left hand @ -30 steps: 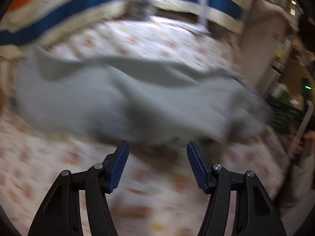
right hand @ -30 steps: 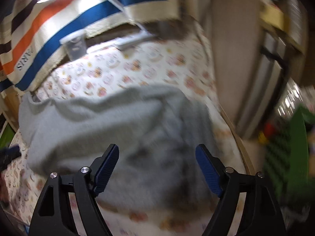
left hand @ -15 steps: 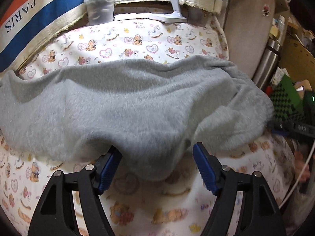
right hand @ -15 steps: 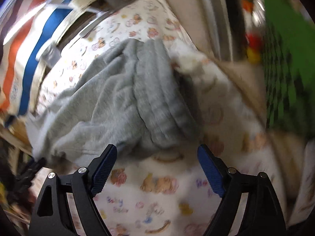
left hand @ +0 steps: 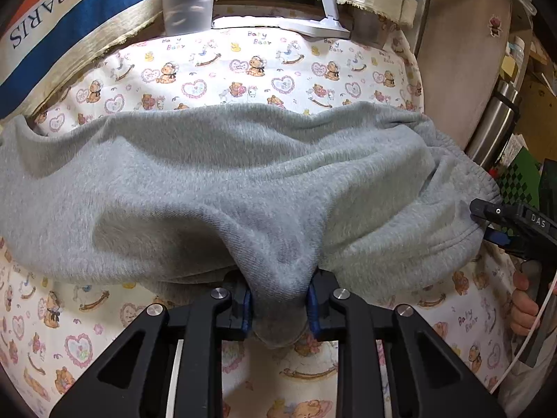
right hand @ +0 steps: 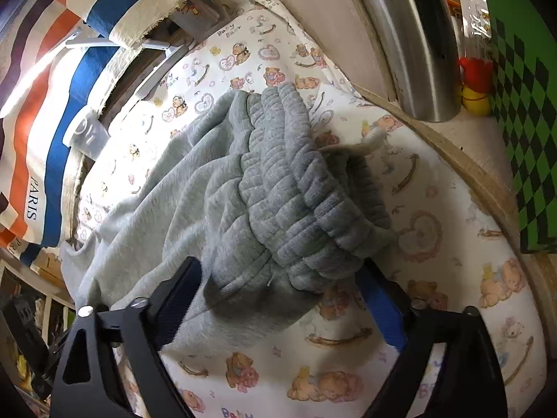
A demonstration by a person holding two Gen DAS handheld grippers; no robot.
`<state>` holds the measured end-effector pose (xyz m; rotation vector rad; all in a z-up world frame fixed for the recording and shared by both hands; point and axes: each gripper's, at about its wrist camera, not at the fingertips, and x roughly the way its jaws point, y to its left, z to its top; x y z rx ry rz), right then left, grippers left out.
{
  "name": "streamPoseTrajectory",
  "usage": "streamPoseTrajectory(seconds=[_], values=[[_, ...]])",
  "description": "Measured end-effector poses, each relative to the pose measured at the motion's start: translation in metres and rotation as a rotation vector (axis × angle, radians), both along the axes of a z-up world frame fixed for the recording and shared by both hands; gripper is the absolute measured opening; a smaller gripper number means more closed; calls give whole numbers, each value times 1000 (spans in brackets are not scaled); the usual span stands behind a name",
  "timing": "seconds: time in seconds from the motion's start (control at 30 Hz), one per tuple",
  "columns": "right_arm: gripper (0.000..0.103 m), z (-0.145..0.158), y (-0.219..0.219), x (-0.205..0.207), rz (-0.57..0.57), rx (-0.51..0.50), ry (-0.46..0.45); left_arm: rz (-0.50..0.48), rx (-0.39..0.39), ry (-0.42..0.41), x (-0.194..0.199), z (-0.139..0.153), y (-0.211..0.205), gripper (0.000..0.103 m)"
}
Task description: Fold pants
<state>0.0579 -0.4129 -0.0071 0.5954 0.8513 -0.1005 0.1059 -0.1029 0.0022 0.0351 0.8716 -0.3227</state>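
Grey sweatpants (left hand: 216, 174) lie crosswise on the bear-print table cover (left hand: 87, 341). My left gripper (left hand: 278, 308) is at their near edge, its jaws closing, and the blue pads pinch a bunched fold of the grey fabric. In the right wrist view the ribbed waistband (right hand: 289, 188) with its white drawstring (right hand: 369, 139) lies heaped. My right gripper (right hand: 278, 299) straddles the waistband's near corner, jaws opening wide, and the pads do not press the cloth. That gripper (left hand: 485, 223) also shows at the pants' right end in the left wrist view, held by a hand (left hand: 522, 306).
A clear plastic cup (left hand: 189, 3) and a white lamp base (left hand: 313, 26) stand at the table's far edge below a striped PARIS cloth (left hand: 41, 31). Right of the table are a steel cylinder (right hand: 417, 35), a red and yellow toy (right hand: 475, 83) and a green checkered board (right hand: 529, 122).
My left jaws, open around the pants' near edge half a second ago, have closed onto a fold of it. The right gripper has rolled, dropped toward the waistband and spread wider.
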Motion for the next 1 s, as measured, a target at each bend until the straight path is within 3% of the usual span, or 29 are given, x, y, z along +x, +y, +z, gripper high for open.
streamPoseTrajectory(seconds=[0.1, 0.17, 0.2, 0.3, 0.33, 0.4, 0.53, 0.63, 0.7, 0.77, 0.83, 1.0], values=[[98, -10, 6, 6, 16, 2, 31, -5, 12, 5, 1, -3, -1, 24], [84, -8, 12, 6, -9, -66, 26, -1, 14, 3, -1, -1, -2, 21], [55, -7, 12, 5, -13, -65, 10, -3, 19, -7, -3, 2, -3, 19], [41, 6, 13, 4, 30, -107, -52, -14, 68, -111, -20, 28, -12, 18], [33, 19, 16, 2, 52, -153, -93, -14, 72, -148, -28, 42, -16, 17], [28, 41, 19, -4, 69, -216, -153, -19, 50, -188, -40, 68, -20, 15], [26, 90, 27, -23, 90, -344, -252, -50, 24, -270, -78, 99, -28, 15], [26, 102, 27, -35, 79, -414, -243, -96, 44, -233, -90, 85, -37, 15], [26, 92, 29, -35, 83, -442, -203, -93, 49, -194, -83, 64, -38, 16], [26, 68, 30, -33, 93, -464, -116, -93, 18, -67, -69, 30, -34, 16], [27, 41, 28, -36, 90, -445, -44, -92, 20, 5, -63, 0, -32, 16], [31, 14, 24, -46, 68, -418, -9, -114, 36, 62, -62, -36, -36, 21]])
